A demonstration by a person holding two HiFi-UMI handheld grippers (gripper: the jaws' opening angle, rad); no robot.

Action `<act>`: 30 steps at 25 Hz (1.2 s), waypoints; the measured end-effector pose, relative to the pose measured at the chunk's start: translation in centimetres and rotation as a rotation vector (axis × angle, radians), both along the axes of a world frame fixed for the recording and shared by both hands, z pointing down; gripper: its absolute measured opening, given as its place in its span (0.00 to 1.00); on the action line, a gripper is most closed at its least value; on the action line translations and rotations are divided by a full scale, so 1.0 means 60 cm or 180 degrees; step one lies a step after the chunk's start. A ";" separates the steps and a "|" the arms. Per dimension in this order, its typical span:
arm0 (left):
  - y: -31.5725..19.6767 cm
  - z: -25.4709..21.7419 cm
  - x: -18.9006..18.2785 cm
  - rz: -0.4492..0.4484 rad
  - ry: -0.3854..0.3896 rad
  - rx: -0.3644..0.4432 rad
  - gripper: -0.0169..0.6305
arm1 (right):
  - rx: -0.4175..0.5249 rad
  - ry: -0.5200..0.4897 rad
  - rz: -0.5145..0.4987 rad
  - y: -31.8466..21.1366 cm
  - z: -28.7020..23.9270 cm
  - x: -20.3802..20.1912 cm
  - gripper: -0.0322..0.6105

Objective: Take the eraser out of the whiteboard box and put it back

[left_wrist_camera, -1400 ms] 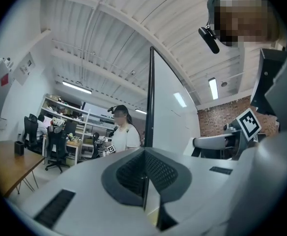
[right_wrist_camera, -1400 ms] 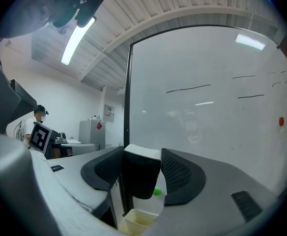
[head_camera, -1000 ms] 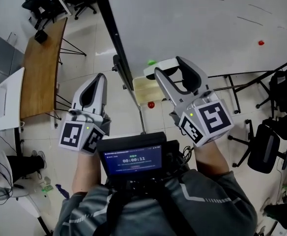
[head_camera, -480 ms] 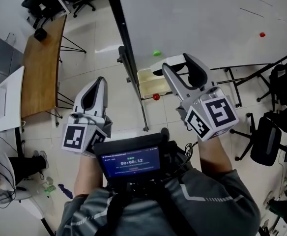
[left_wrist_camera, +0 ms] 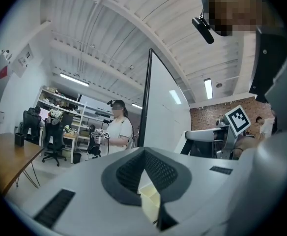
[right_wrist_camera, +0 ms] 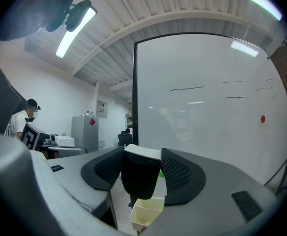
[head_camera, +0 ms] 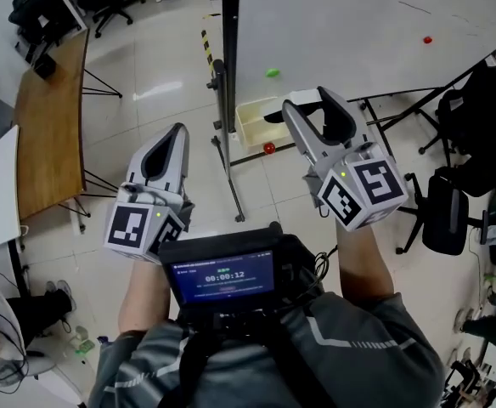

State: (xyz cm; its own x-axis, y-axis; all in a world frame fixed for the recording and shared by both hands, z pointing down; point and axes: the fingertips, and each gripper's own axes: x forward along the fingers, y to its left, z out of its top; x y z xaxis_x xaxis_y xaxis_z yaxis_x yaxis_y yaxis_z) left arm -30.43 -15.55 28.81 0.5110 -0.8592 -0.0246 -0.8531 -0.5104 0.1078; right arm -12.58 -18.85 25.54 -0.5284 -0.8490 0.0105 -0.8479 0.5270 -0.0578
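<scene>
My right gripper (head_camera: pixel 307 106) is shut on the eraser (right_wrist_camera: pixel 140 175), a black block with a white top that sits between both pads. It hangs just above the cream whiteboard box (head_camera: pixel 252 124), which is fixed at the lower edge of the whiteboard (head_camera: pixel 358 32). In the right gripper view the open-topped box (right_wrist_camera: pixel 146 214) lies right under the eraser. My left gripper (head_camera: pixel 170 147) is shut and holds nothing; it hovers left of the board's stand. A piece of the box (left_wrist_camera: pixel 151 199) shows past its jaws (left_wrist_camera: pixel 146 173).
A green magnet (head_camera: pixel 272 72) and a red magnet (head_camera: pixel 426 39) stick to the board; a red ball (head_camera: pixel 269 148) sits by the box. A wooden table (head_camera: pixel 48 117) stands at the left, office chairs (head_camera: pixel 448 219) at the right. Another person (left_wrist_camera: pixel 118 132) stands across the room.
The head view has swung, so the whiteboard now runs more upright in the picture. Both grippers have shifted slightly with it; the right one still holds the eraser over the box.
</scene>
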 end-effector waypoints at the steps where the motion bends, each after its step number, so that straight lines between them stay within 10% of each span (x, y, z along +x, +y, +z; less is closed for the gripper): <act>1: 0.003 -0.002 0.006 0.0005 0.0010 0.0007 0.08 | -0.0009 0.0016 -0.0006 0.003 0.002 0.004 0.47; 30: -0.072 0.251 0.076 -0.0493 -0.0038 -0.0772 0.08 | -0.0583 0.0442 -0.0235 -0.093 0.293 0.023 0.47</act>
